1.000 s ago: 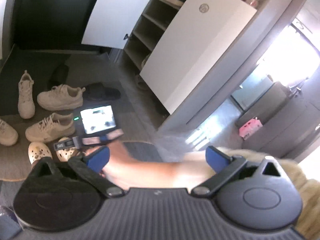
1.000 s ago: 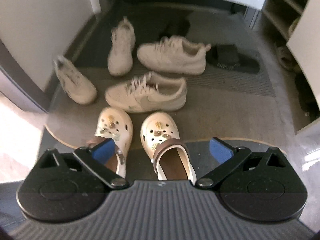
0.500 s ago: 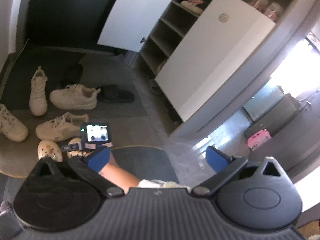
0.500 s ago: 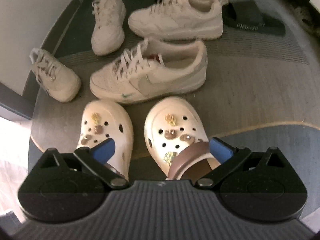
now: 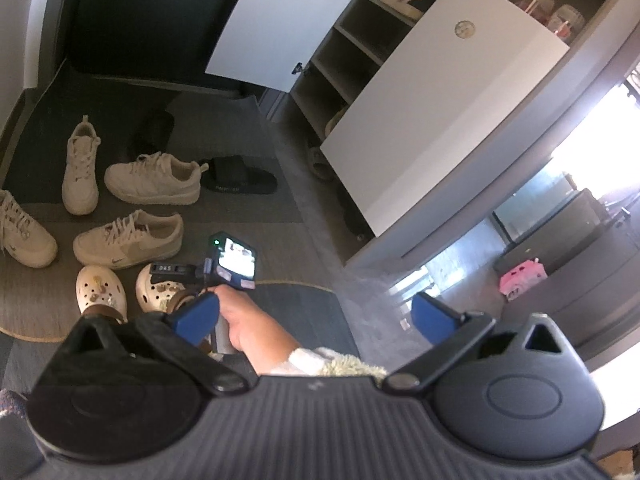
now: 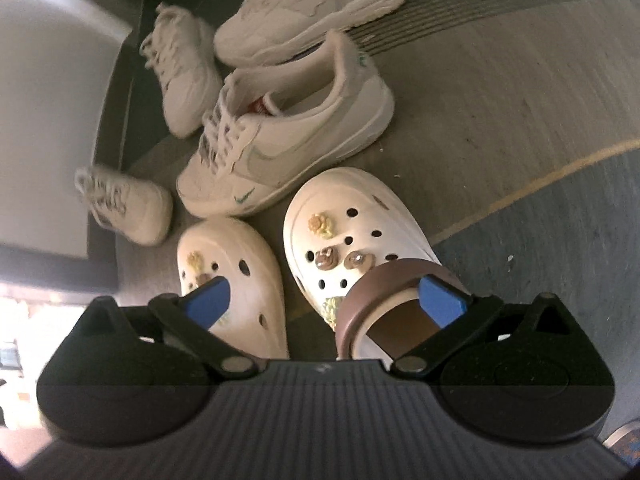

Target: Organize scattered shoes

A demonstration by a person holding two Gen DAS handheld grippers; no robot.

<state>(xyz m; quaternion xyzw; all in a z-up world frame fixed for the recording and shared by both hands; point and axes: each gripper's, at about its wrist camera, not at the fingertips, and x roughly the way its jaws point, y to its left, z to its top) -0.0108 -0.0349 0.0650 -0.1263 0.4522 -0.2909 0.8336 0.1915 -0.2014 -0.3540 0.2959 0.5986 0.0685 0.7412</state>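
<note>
The right tool (image 6: pixel 324 300) hung spread wide and empty, low over a cream perforated clog with a brown heel strap (image 6: pixel 360 248), apparently lining up to grasp it. Its matching cream clog (image 6: pixel 232 272) lay just beside, both at the near edge of the tan oval rug (image 6: pixel 500 112). Beyond them, white lace-up sneakers (image 6: pixel 288 148) lay scattered. The left tool (image 5: pixel 312 316) waited released, holding nothing, facing the open shoe cabinet (image 5: pixel 360 52).
</note>
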